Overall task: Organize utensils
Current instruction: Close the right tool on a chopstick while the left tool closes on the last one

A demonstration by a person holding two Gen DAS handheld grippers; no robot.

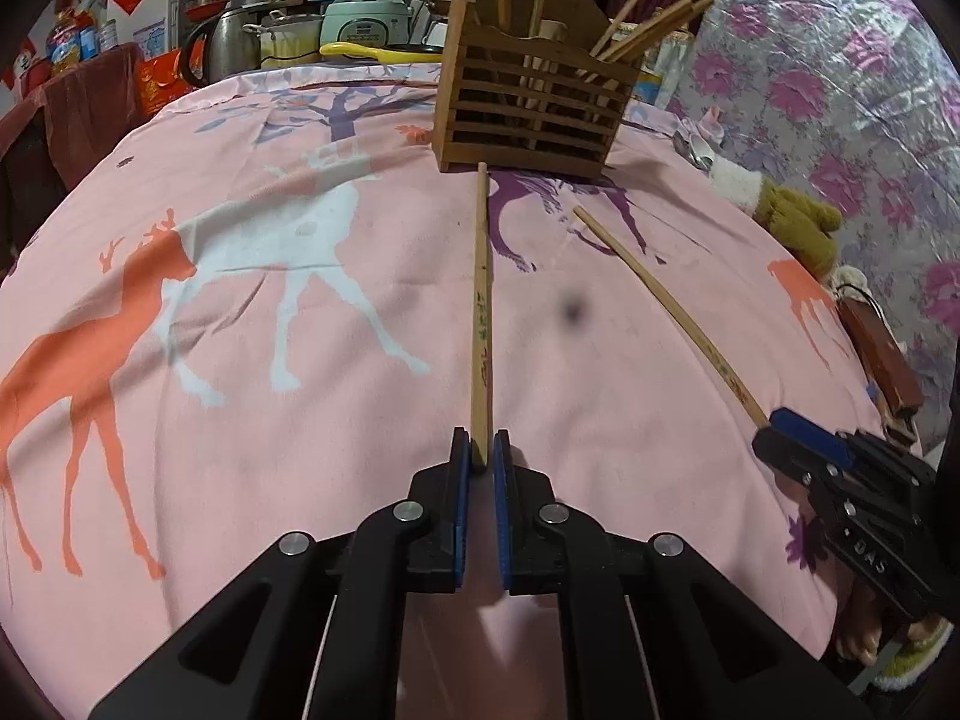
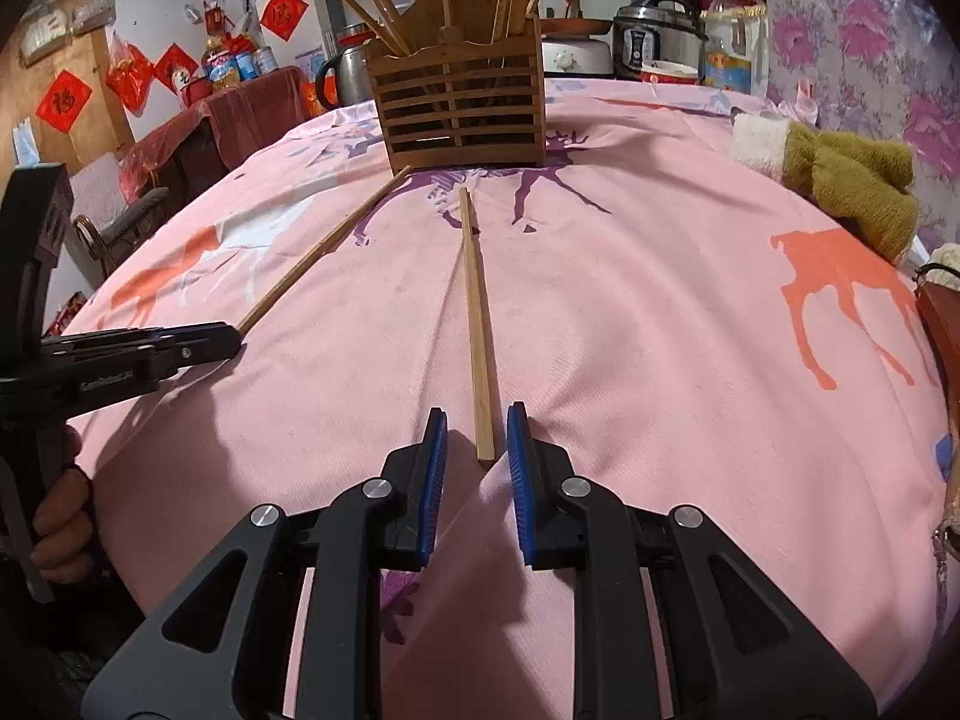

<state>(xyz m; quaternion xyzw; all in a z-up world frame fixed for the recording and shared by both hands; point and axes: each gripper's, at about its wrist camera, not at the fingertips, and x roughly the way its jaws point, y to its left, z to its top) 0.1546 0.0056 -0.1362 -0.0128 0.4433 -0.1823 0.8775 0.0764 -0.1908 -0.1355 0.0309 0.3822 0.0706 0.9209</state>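
Note:
A slatted wooden utensil holder with several chopsticks standing in it sits at the far side of the pink deer-print cloth. Two loose chopsticks lie on the cloth in front of it. My left gripper is shut on the near end of one chopstick, whose far tip reaches the holder's base. My right gripper is open, and the near end of the other chopstick lies between its blue pads with a gap on each side.
An olive and white plush item lies at the right edge of the cloth, with a brown object nearer me. A kettle, rice cookers and bottles stand behind. A hand grips the left tool's handle.

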